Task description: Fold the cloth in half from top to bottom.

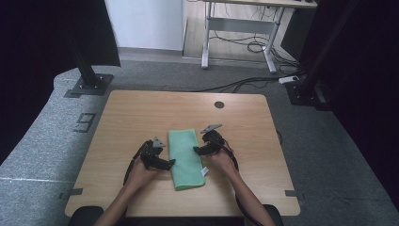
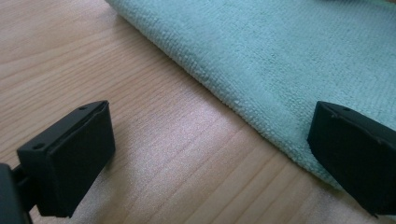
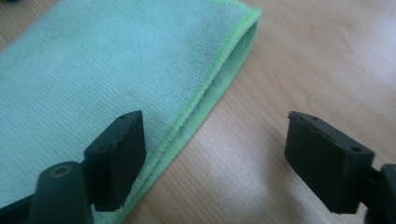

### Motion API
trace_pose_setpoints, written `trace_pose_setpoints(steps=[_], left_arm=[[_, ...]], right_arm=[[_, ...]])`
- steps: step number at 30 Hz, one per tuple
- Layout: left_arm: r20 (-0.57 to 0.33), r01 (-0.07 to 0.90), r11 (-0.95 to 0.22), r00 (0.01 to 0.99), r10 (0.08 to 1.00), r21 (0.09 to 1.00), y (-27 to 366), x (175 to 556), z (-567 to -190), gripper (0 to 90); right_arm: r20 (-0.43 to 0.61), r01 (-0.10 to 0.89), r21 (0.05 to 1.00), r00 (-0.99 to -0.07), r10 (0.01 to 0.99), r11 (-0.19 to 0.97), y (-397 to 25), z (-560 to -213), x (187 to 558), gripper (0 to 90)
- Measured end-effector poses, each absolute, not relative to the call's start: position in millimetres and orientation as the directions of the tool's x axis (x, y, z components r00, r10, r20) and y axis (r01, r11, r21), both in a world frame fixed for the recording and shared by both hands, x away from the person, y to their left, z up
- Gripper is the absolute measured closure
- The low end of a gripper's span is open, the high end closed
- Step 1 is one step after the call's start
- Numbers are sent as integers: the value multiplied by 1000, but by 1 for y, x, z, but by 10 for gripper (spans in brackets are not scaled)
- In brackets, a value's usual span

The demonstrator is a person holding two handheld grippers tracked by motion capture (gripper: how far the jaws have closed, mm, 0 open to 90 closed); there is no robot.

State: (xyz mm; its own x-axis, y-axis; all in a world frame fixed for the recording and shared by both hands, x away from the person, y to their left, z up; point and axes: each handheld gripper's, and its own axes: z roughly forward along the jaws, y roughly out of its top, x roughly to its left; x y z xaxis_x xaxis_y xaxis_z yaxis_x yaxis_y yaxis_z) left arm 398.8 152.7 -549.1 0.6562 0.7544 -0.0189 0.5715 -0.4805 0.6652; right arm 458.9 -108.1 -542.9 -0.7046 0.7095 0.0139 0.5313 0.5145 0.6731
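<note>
A green cloth (image 1: pixel 186 159), folded into a long strip, lies flat on the wooden table (image 1: pixel 131 117). My left gripper (image 1: pixel 170 163) is open at the strip's left folded edge (image 2: pixel 224 93); one jaw stands over the cloth, the other over bare wood. My right gripper (image 1: pixel 196 150) is open at the strip's right stitched edge (image 3: pixel 205 98), again with one jaw over the cloth and one over the table. Nothing is held between either pair of jaws. A white tag (image 1: pixel 204 171) sticks out near the cloth's near right corner.
A round cable hole (image 1: pixel 219 104) sits near the table's far edge. Bare wood lies to the left, right and beyond the cloth. Black stand bases (image 1: pixel 89 85) rest on the grey floor beyond the table, and a desk frame with cables (image 1: pixel 244 42) stands farther back.
</note>
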Motion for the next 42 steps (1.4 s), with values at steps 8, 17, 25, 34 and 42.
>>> trace_pose_setpoints(steps=[8,17,25,34,42], left_arm=[[-20,563,-495,674,739,662,158,402,-549,0],[-18,566,-491,667,745,662,157,401,-549,0],[-18,568,-490,665,746,662,156,401,-549,0],[-18,568,-489,664,747,662,156,401,-549,0],[-18,568,-489,664,747,662,156,401,-549,0]], right_arm=[[25,539,668,-705,709,512,-115,-544,442,189],[48,549,679,-695,717,487,-116,-535,452,218],[70,551,700,-686,724,454,-113,-521,480,367],[48,561,666,-690,722,492,-100,-531,505,510],[57,561,654,-705,707,507,-99,-536,507,611]])
